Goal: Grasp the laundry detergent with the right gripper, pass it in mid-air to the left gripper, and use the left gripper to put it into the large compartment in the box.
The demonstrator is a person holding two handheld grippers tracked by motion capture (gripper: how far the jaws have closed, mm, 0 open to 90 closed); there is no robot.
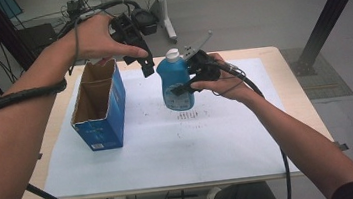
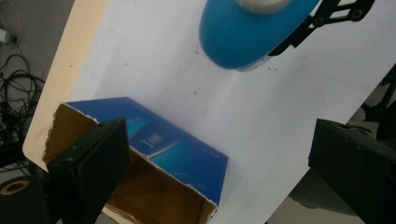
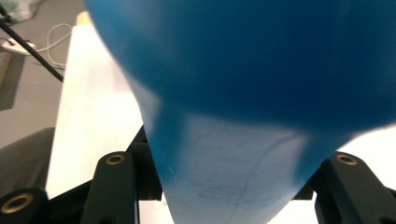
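Blue plastic sits between my right fingers [image 1: 186, 83]: they are clamped on the belly of the bottle [image 1: 174, 82], which I hold upright, its base apparently just clear of the white sheet [image 1: 169, 145], though from the high view I cannot be sure it has left the paper. In the right gripper view the bottle [image 3: 243, 93] is so close that its label, cap and base are cut off or blurred.

My left fingers [image 1: 142, 58] stand apart with nothing between them, hanging above the far end of the box [image 1: 98, 106] and just beside the bottle's white cap [image 1: 173, 55]. In the left gripper view the box [image 2: 182, 156] lies below with its open top facing up.

What matters next, I judge, is that the box lies to the left of the bottle, well apart from it, its long axis running away from me along the bench [image 1: 293, 81]. My right hand carries the bottle; my left is nearer the box. The box's inside floor stays in shadow.
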